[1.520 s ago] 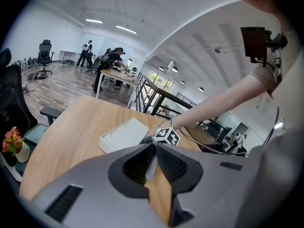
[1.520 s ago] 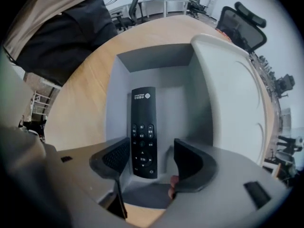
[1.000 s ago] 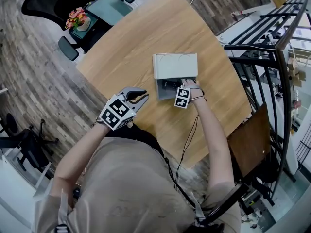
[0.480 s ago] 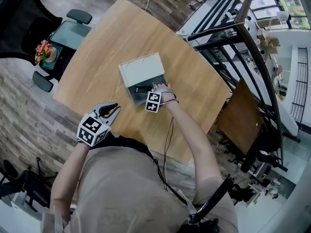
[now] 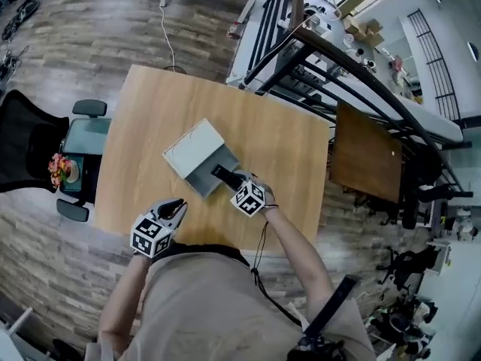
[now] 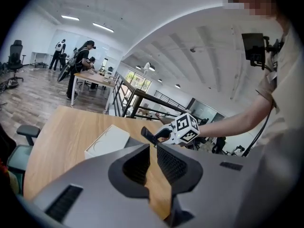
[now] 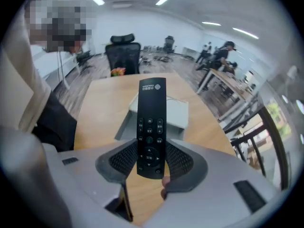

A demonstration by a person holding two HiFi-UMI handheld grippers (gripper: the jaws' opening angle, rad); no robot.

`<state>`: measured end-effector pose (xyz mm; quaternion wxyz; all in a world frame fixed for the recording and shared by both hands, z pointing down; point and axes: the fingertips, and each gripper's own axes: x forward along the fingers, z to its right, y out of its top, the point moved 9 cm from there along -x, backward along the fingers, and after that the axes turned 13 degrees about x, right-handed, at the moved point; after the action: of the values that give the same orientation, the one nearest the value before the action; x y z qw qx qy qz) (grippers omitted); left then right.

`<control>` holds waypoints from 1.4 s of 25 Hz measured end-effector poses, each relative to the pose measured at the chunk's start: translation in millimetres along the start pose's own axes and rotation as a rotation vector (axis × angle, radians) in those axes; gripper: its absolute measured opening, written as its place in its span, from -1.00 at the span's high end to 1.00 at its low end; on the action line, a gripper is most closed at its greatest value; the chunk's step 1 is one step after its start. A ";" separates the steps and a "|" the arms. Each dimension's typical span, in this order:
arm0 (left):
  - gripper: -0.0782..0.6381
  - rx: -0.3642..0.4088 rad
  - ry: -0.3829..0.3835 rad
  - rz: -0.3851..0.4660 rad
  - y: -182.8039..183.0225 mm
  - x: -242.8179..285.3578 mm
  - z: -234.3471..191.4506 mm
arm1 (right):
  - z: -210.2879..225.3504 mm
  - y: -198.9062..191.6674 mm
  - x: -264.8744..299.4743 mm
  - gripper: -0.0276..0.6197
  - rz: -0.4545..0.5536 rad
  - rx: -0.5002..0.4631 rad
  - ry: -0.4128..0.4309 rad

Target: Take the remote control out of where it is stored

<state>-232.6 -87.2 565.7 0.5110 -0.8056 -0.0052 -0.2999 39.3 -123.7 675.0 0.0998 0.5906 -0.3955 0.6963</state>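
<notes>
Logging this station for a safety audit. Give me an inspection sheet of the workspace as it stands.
Surface: wooden table, mostly bare.
Job's things: remote held above white box, whose drawer stands open.
Clutter: nothing seen.
Grippers: right gripper shut on remote, jaws have just been closing; left gripper open, empty.
Cables: cable trails from right gripper along arm.
Surroundings: office chair, flowers, black railing.

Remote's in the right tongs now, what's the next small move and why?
Probably carry the remote sideways and lay it on the table beside the box: the right tongs grip its lower end, and it is held up clear of the open box.
</notes>
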 end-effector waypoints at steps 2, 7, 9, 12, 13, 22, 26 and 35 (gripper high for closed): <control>0.70 0.013 -0.030 0.011 6.7 -1.6 2.5 | -2.3 -4.9 -33.4 0.34 0.089 0.172 -0.030; 0.70 0.041 -0.117 0.045 25.2 -4.0 7.1 | -15.4 -21.9 -101.7 0.34 0.359 0.595 -0.081; 0.70 0.053 -0.161 0.056 28.5 -4.0 10.4 | -27.4 -29.1 -124.7 0.34 0.439 0.732 -0.097; 0.70 0.047 -0.239 0.068 29.2 0.7 18.2 | -44.0 -35.6 -152.2 0.34 0.482 0.802 -0.131; 0.70 0.048 -0.260 0.068 28.7 3.7 20.8 | -47.1 -35.7 -159.9 0.34 0.482 0.790 -0.146; 0.70 0.086 -0.266 0.081 36.7 9.9 23.4 | -56.9 -19.9 -217.6 0.34 0.623 0.744 -0.203; 0.70 0.074 -0.213 0.080 37.0 3.8 34.5 | -58.2 -13.6 -230.9 0.34 0.700 0.707 -0.170; 0.70 0.080 -0.136 0.084 64.5 33.5 102.6 | -32.1 -47.7 -276.4 0.34 0.827 0.649 -0.094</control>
<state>-135.9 -43.2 498.6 0.5535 -0.8025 -0.0182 -0.2221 122.4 20.3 446.8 -0.3891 0.4165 -0.3636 0.7369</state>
